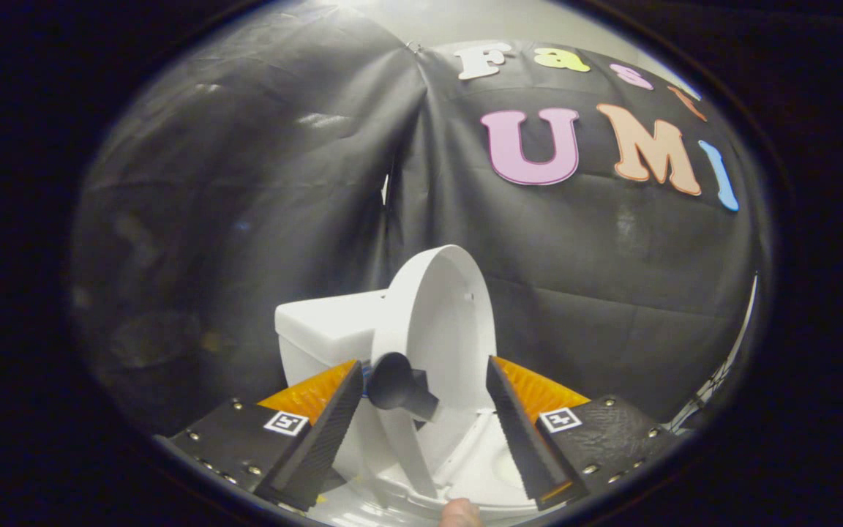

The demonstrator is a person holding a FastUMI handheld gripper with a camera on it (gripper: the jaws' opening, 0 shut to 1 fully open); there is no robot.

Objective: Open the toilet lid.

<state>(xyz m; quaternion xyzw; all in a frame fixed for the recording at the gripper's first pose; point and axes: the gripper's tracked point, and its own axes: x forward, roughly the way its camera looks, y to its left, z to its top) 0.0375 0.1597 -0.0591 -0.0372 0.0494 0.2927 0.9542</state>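
Tongs point(421, 410) are standing spread, and we are seeing nothing pinched: the two fingers are flanking the raised lid point(440, 315) without either one pressing on it, as far as we can tell. We are reading that wide stance as deliberate, since the lid needs room to swing between the fingers and a squeeze would do nothing for a hinged flap. The lid is standing close to upright between and just beyond the fingers, its hollow inner face turning toward the right finger and its rounded top rising above the tank point(330, 326), which is sitting behind it on the left finger's side. A dark knob point(396, 384) on a short stem is jutting out of the lid's other face, just beside the left finger; we are judging that it serves as the handle, though we cannot tell whether the finger is touching it. Below, the seat point(476, 468) is lying exposed, so we are taking the job as nearly done, with the lid perhaps needing a last lean back toward the tank. The toilet is plain white, smooth and glossy-looking, the lid thin-rimmed with a small peg on its inner face. A fingertip point(459, 514) is showing just in front of the seat.
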